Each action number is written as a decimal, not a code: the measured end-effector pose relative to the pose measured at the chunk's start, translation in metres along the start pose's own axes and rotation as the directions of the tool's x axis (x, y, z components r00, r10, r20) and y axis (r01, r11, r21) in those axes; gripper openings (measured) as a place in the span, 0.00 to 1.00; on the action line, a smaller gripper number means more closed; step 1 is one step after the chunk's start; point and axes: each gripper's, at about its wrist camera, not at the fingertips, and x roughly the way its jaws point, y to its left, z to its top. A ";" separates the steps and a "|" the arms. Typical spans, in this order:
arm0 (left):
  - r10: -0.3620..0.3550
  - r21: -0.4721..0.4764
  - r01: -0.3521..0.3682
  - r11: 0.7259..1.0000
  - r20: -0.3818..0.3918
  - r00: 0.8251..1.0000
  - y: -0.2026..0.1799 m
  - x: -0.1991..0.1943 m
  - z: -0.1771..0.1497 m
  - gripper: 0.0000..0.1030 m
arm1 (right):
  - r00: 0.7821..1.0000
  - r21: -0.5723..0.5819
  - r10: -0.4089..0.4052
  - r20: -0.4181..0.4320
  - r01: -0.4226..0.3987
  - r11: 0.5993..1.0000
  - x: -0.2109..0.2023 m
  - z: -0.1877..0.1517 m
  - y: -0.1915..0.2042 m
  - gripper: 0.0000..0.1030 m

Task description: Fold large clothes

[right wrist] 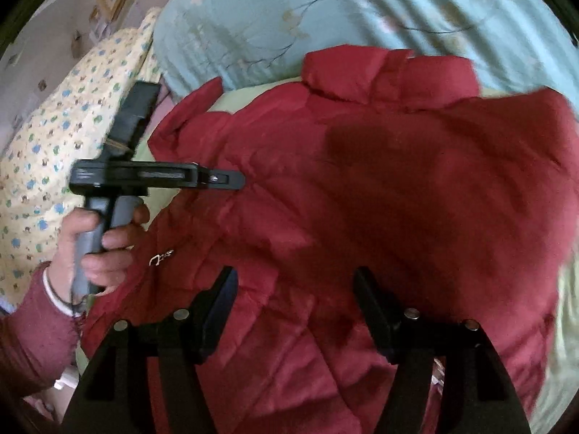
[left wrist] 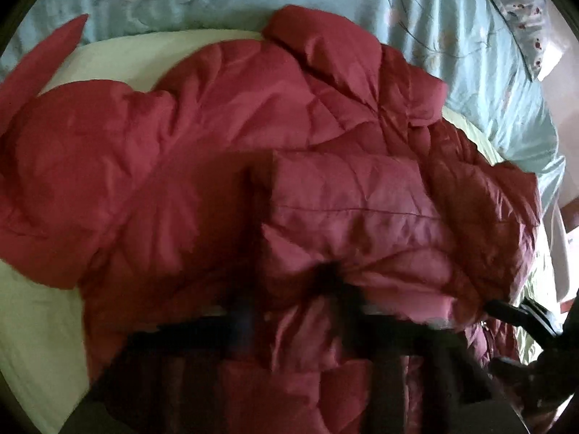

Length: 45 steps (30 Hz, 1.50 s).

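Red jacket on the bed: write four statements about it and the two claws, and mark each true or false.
The red jacket lies on a wooden floor. False: it lies on a pale sheet, on a bed.
The right claw stands open above the jacket. True.
The left claw pinches jacket fabric. True.
The pillow is plain white. False: yellow with small blue and green prints.

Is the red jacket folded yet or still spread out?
Partly folded: one quilted section of the red jacket lies doubled over its body; the rest is spread.
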 end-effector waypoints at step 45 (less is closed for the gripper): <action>0.160 0.129 -0.188 0.974 0.198 0.967 0.016 0.044 0.004 0.37 | 0.919 0.136 -0.389 -0.068 0.394 0.909 0.051 0.042 -0.094 0.66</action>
